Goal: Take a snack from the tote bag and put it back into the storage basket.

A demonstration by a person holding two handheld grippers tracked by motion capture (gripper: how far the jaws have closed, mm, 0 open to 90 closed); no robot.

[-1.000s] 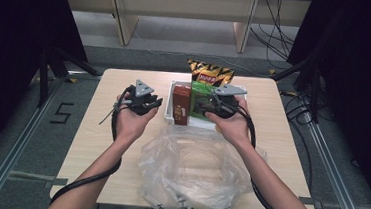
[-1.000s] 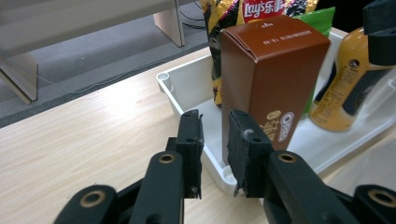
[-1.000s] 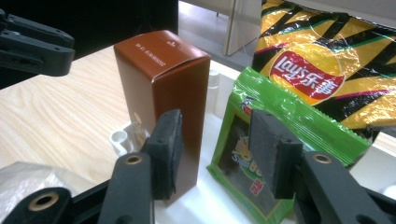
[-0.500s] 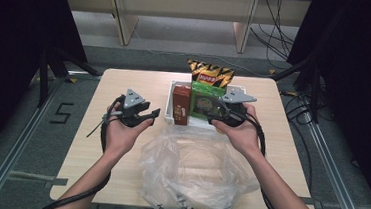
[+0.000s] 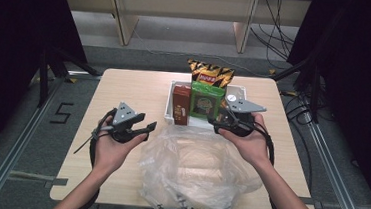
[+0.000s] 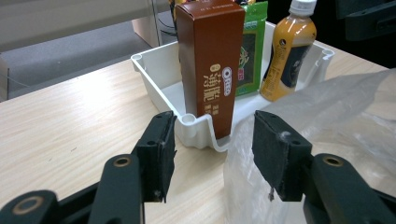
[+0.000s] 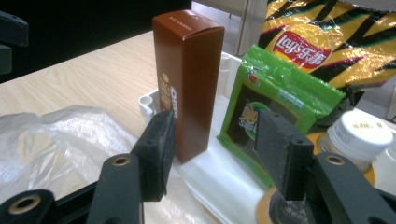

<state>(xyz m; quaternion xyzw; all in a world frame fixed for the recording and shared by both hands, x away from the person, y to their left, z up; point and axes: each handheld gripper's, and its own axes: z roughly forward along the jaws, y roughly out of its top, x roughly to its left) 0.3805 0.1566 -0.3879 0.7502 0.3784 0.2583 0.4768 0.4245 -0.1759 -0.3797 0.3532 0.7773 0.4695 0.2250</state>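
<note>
A crumpled clear plastic bag [image 5: 201, 171] with dark printed lettering lies at the near edge of a pale wooden table [image 5: 139, 88], between the person's two forearms, its far edge touching the near wall of a white rectangular plastic tray [image 5: 169, 106]. In the left gripper view the bag's film [image 6: 327, 121] lies by the right-hand pad, with nothing held.

The left gripper [image 5: 144, 129] hovers left of the bag, pointing right toward the tray. Its jaws have just been opening and stand well apart, with nothing between them; in its own view [image 6: 212, 154] the tray's near corner shows through the gap. The right gripper [image 5: 212, 120] sits at the bag's far right edge, just beside the tray, pointing left. Its jaws have also been opening and stand apart on nothing; in its own view [image 7: 215, 149] the tray's contents show beyond them.

In the tray a tall brown cardboard box [image 5: 180, 105] with gold lettering stands upright at the left. Just right of it leans a green foil snack packet [image 5: 206, 101]. An orange drink bottle with a white cap [image 6: 289, 51] stands at the tray's right side. Behind the tray rises a yellow and black striped crisp bag [image 5: 211, 74] with a red logo.
</note>
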